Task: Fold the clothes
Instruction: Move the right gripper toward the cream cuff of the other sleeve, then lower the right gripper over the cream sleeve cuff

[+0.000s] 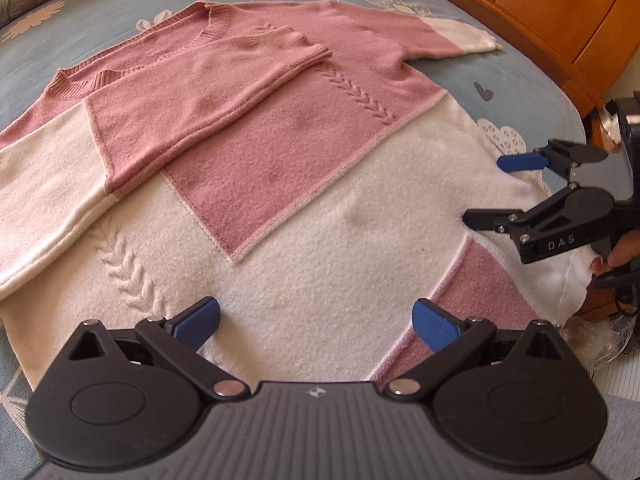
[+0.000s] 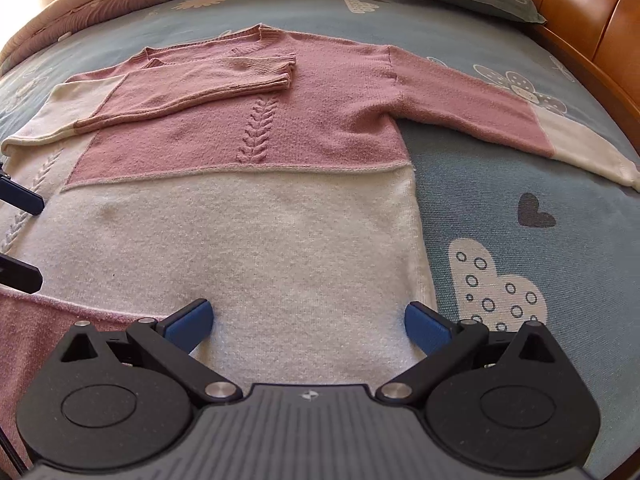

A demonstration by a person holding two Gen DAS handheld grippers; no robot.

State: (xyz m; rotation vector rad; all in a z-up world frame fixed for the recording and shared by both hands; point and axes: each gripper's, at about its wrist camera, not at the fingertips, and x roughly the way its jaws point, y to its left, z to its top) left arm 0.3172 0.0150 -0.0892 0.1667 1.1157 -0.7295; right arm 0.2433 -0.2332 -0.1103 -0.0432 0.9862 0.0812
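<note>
While spread flat on bed [image 2: 500,184], sweater [image 2: 256,208]: one sleeve folded across chest, other sleeve [image 2: 500,116] lying outstretched.
Next, likely that sleeve's turn; left gripper [image 1: 316,322] and right gripper [image 2: 308,320] over hem, jaws wide, gripping nothing.

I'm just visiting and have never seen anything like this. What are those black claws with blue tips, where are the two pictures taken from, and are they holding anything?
They are hand-held grippers, one in each of a person's hands, not a robot arm. Each carries a camera looking out along its own two fingers, so each picture is one gripper's view. The left gripper and the right gripper are both open and hold nothing. In the left view the right gripper appears at the side, with a fingertip of the person's hand behind it. On the bed lies a pink and white sweater. One sleeve is already folded across its chest; the other sleeve still lies stretched out.
</note>
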